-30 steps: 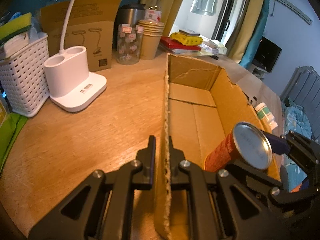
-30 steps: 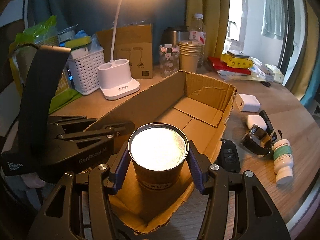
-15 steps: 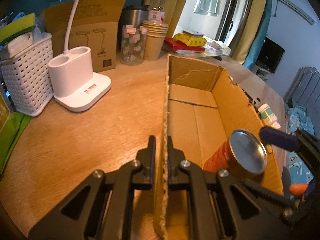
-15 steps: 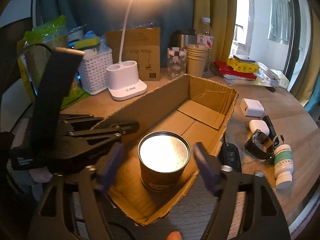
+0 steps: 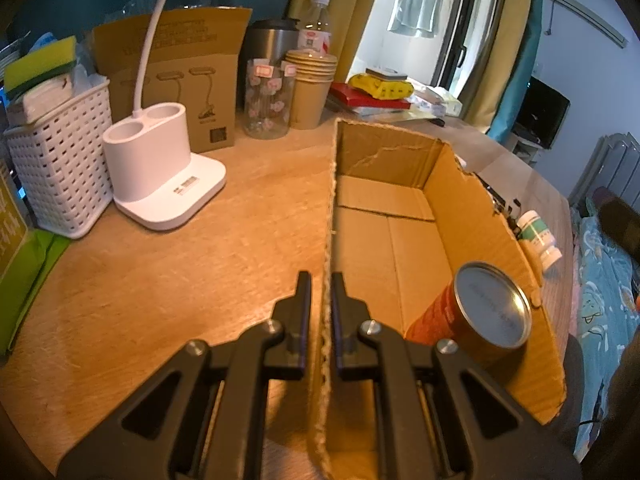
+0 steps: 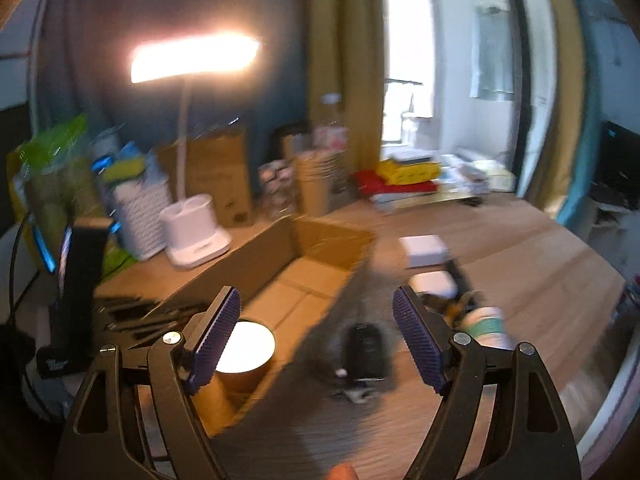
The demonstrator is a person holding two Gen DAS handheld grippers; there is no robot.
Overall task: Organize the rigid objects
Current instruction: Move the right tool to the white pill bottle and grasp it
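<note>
An open cardboard box [image 5: 400,240] lies on the wooden table. An orange can with a silver lid [image 5: 486,314] stands in its near right corner; in the blurred right wrist view the can [image 6: 244,354] sits low left. My left gripper [image 5: 321,292] is shut on the box's left wall. My right gripper [image 6: 318,336] is open and empty, raised above the table right of the box, over a black car key [image 6: 364,350]. A white pill bottle with a green label [image 5: 540,236] lies right of the box and also shows in the right wrist view [image 6: 486,326].
A white desk-lamp base [image 5: 160,172], a white basket [image 5: 60,168], a brown carton, a glass jar [image 5: 266,104] and stacked paper cups [image 5: 310,88] stand behind the box. A white charger [image 6: 424,250], a white case and a watch lie right of the box. Books lie far back.
My right gripper opened, let go of the can inside the box, then lifted and swung right. The left gripper kept hold of the box wall.
</note>
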